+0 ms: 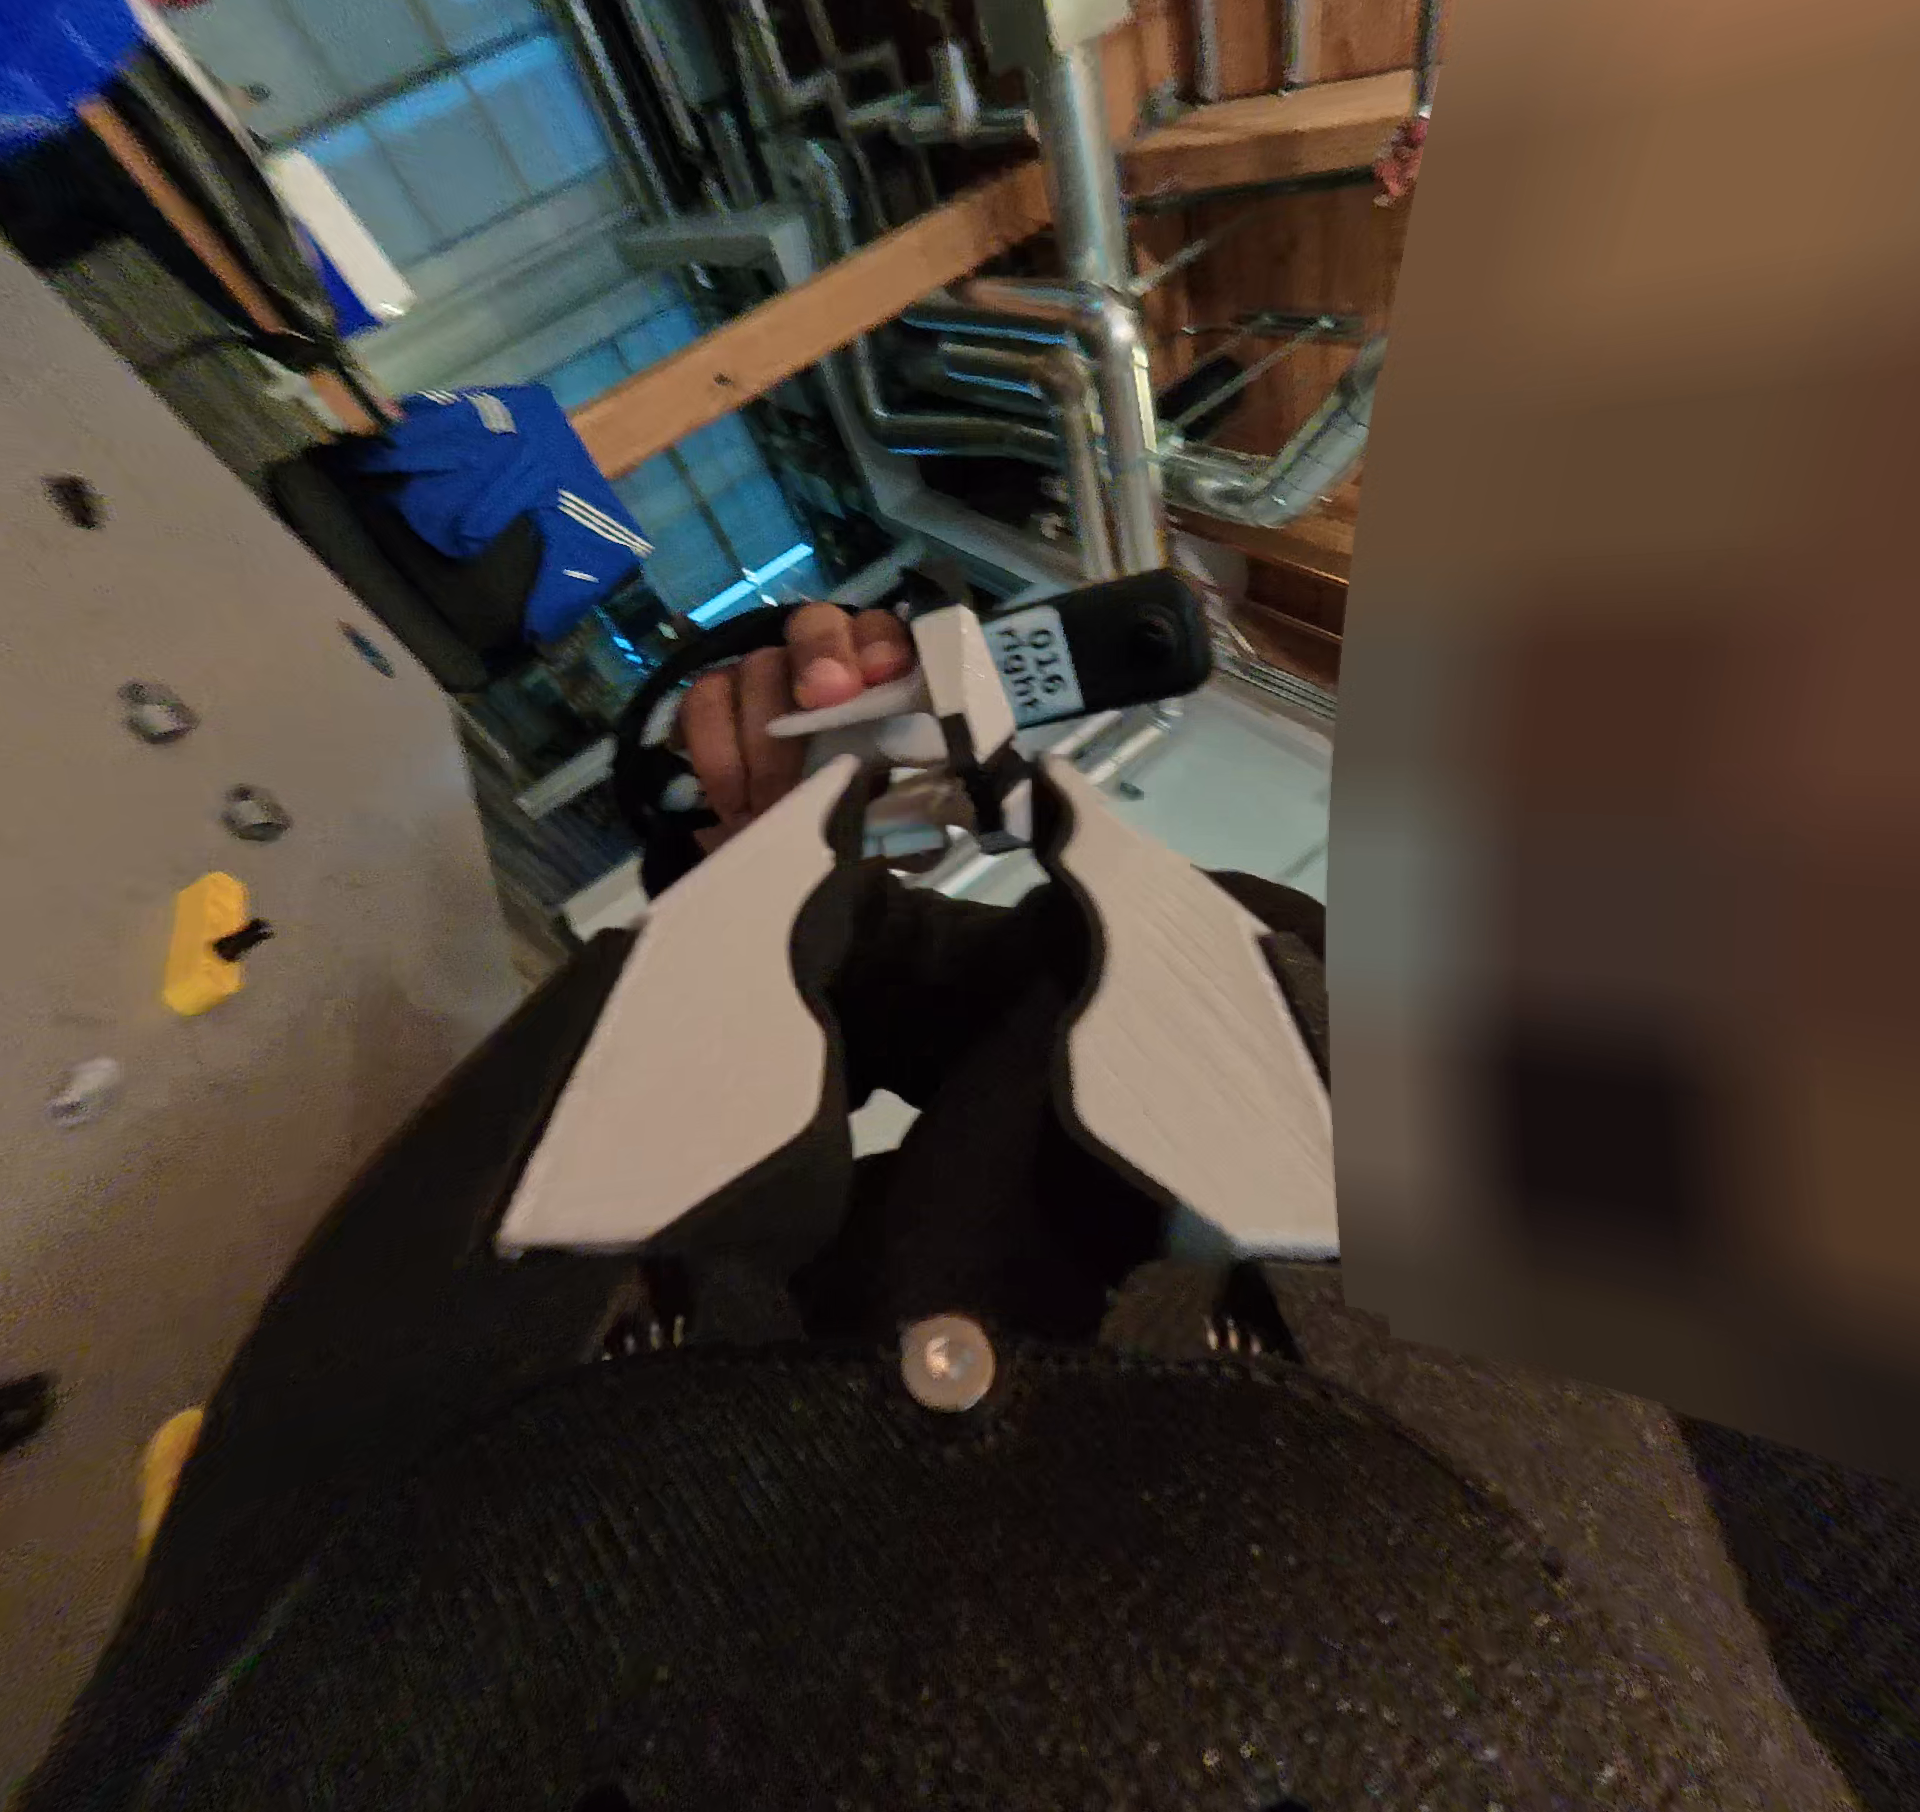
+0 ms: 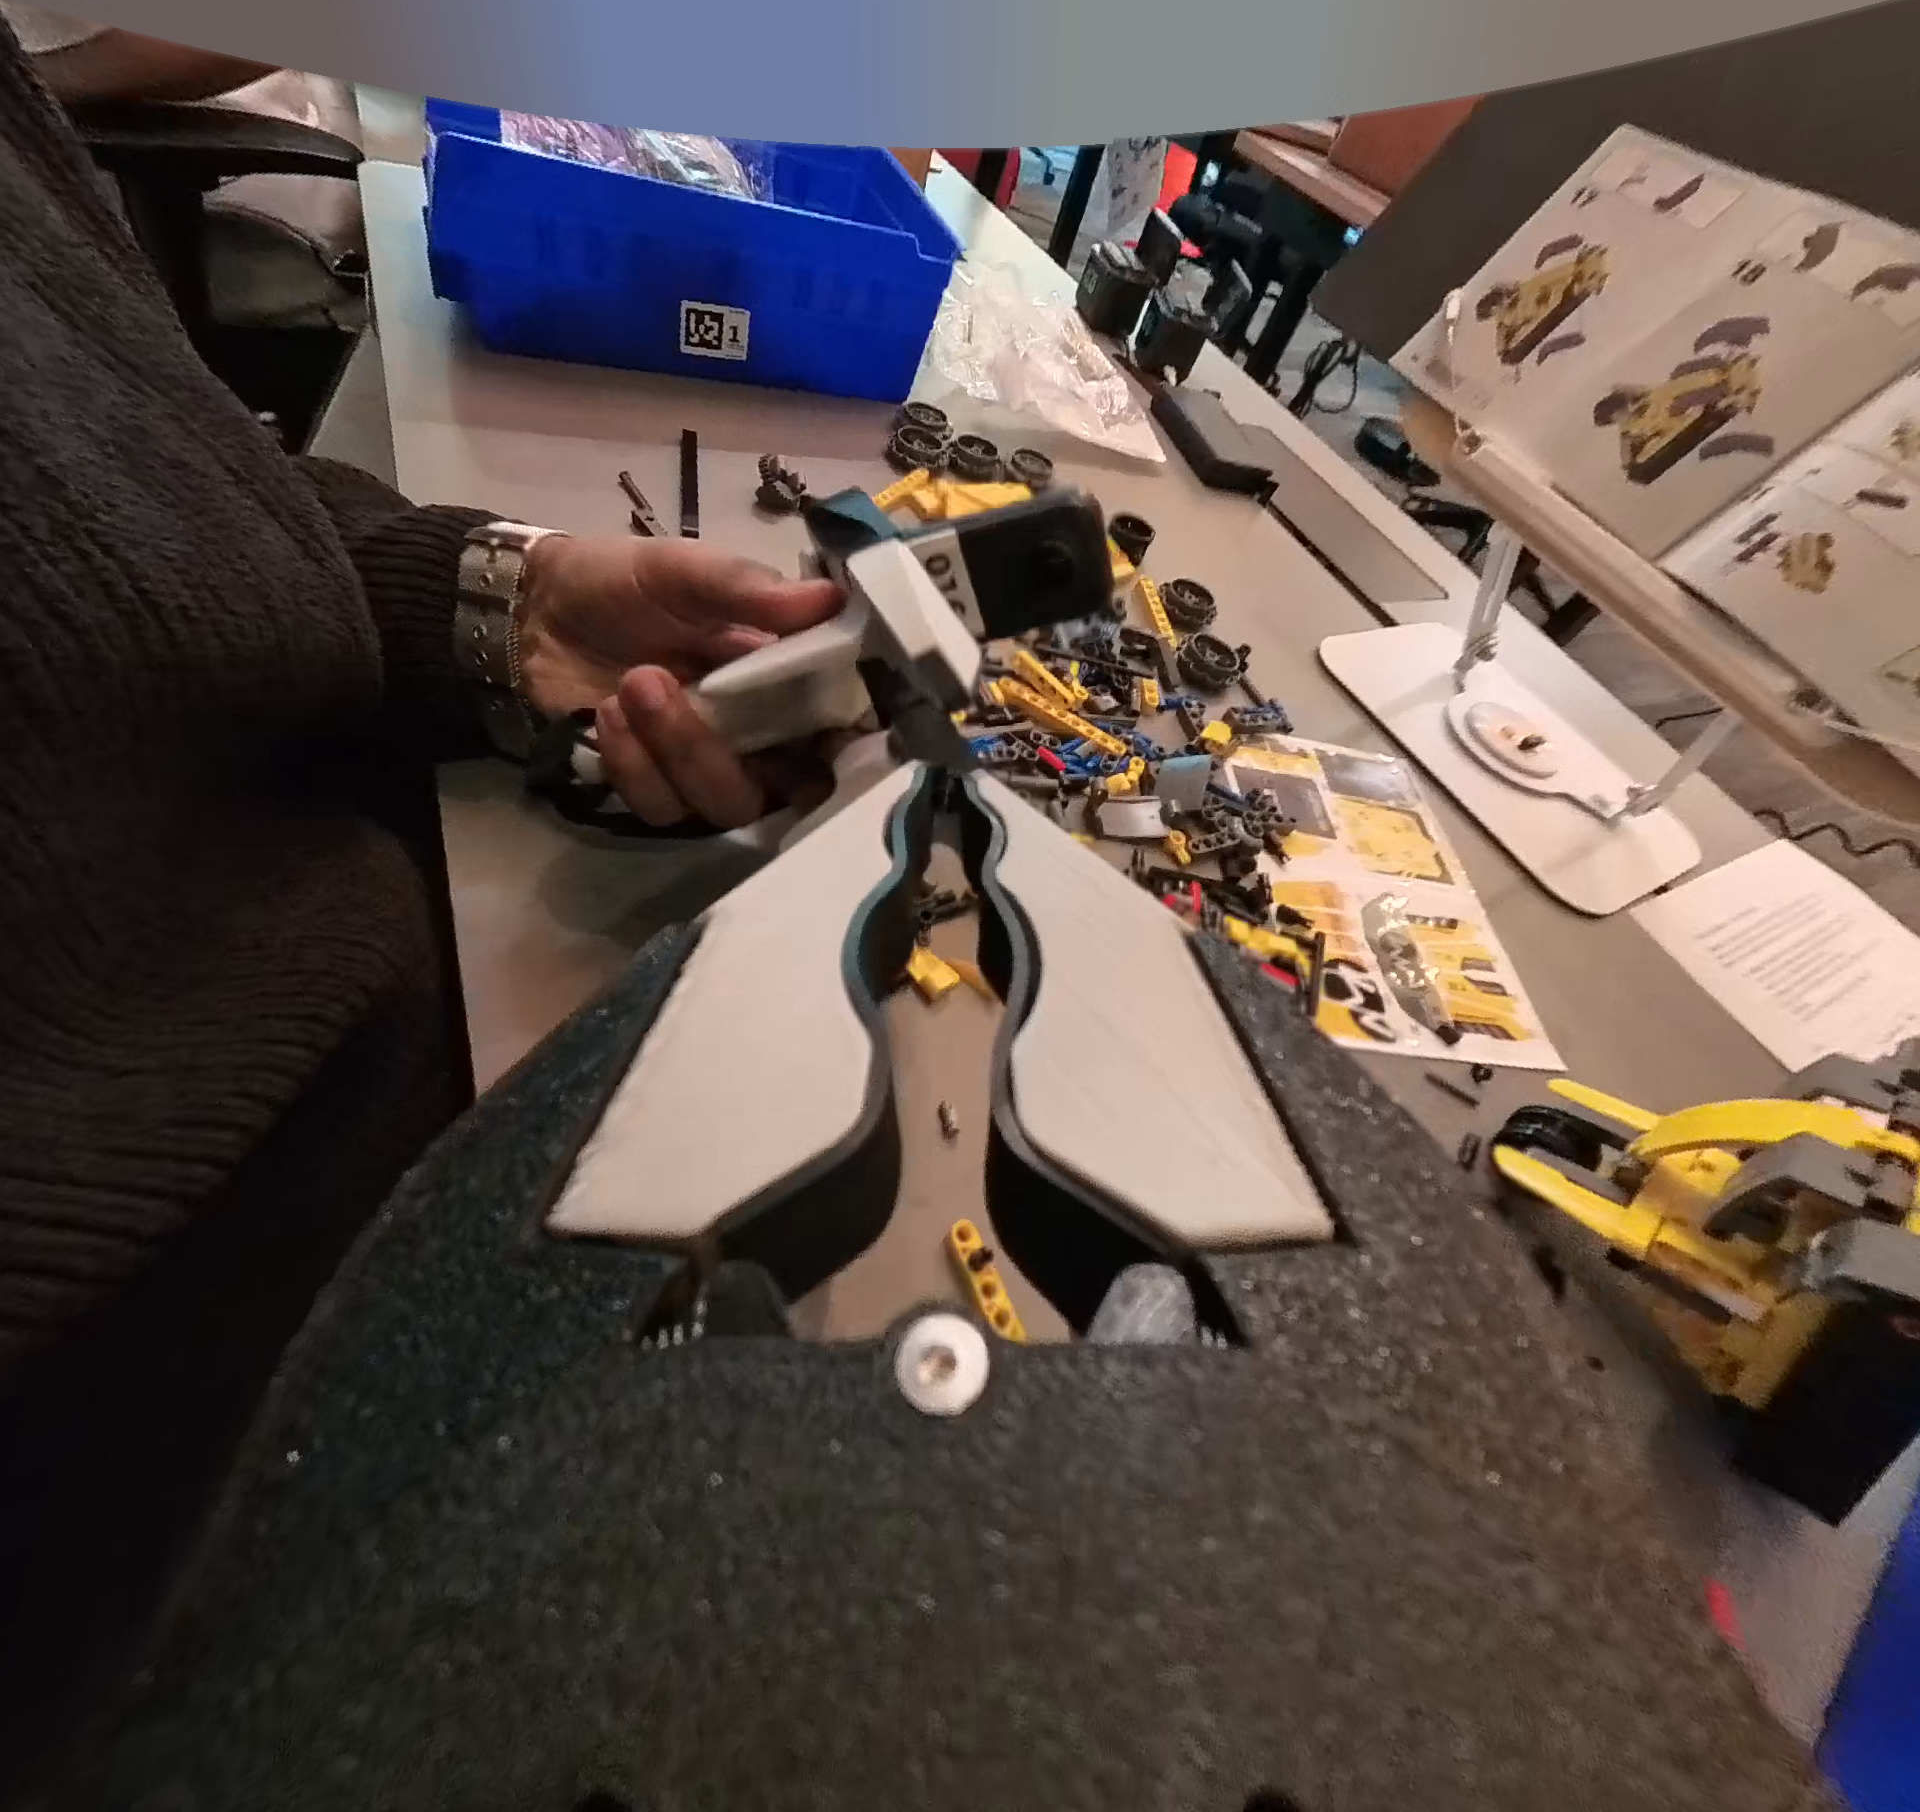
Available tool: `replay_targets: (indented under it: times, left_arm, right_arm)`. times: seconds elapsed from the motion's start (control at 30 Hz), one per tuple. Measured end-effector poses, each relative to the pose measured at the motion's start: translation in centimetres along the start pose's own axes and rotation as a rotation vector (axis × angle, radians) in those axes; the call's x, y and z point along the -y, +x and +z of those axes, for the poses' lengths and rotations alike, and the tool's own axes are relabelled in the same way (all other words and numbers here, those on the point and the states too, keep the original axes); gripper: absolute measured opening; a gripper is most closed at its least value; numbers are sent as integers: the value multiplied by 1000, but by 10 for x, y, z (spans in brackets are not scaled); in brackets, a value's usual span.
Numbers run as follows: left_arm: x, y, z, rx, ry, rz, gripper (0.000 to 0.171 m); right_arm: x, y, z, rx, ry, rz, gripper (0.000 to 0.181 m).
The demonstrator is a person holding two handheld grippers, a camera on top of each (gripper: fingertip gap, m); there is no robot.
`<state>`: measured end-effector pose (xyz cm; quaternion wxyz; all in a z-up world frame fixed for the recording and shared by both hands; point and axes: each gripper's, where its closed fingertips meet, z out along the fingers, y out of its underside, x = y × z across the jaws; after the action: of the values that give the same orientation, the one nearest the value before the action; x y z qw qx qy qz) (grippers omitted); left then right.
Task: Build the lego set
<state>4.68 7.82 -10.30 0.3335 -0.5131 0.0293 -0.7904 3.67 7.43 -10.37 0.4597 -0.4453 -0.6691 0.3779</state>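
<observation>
- My right tongs (image 2: 948, 794), two pale ribbed plates with black wavy inner edges, stand narrow, tips nearly meeting with nothing between them, hovering over the grey table (image 2: 540, 474) at the centre of the right wrist view.
- Through their gap I see a small yellow studded beam (image 2: 985, 1266) and a tiny dark pin (image 2: 948, 1116) lying on the table.
- Just past the tips, my left hand (image 2: 665, 661) grips the other handle, its black camera (image 2: 1023, 562) above a heap of yellow, blue and dark plastic building pieces (image 2: 1101, 723).
- Right of the heap lies a glossy yellow-and-black sheet (image 2: 1382, 941); at the lower right sits a half-built yellow and grey toy vehicle (image 2: 1704, 1212).
- Farther back: small black ridged wheels (image 2: 966, 453), crinkled clear plastic bags (image 2: 1049, 370) and a blue plastic bin (image 2: 665, 256) at the upper left.
- On the right, a white stand (image 2: 1507, 754) props an open instruction booklet (image 2: 1662, 349).
- My left tongs (image 1: 951, 775) point up and away from the table, tips narrow though a little apart, holding nothing.
- Beyond them my right hand (image 1: 758, 713) holds the other gripper; behind are wooden beams (image 1: 821, 318) and silver pipes (image 1: 1091, 204), with a yellow piece (image 1: 208, 941) at the left edge.
</observation>
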Motion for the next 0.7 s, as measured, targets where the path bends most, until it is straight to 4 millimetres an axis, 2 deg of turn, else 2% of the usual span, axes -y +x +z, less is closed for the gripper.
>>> replay_targets:
  times: [0.07, 0.13, 0.23, 0.3, 0.37, 0.6, 0.7]
  left_arm:
    - [7, -5, -4, 65, 35, 56, 44]
    - [11, -11, -7, 136, 49, 118, 50]
    - [10, -16, -7, 194, 35, 166, 51]
    - [10, -17, -7, 199, 32, 167, 52]
    - [12, -14, -8, 188, 44, 163, 51]
    - [16, -11, -11, 170, 66, 151, 47]
    - [18, -10, -12, 168, 74, 151, 46]
  right_arm:
    - [-6, 6, -3, -8, -43, 29, 3]
    - [-23, 19, -11, -45, -140, 40, 3]
    - [-73, 34, -25, -46, -400, 56, 3]
    - [-108, 33, -34, 17, -575, 75, 3]
    - [-128, 28, -38, 99, -687, 74, 3]
    - [-157, 13, -27, 312, -921, -55, 3]
    - [-161, 10, -24, 367, -968, -84, 3]
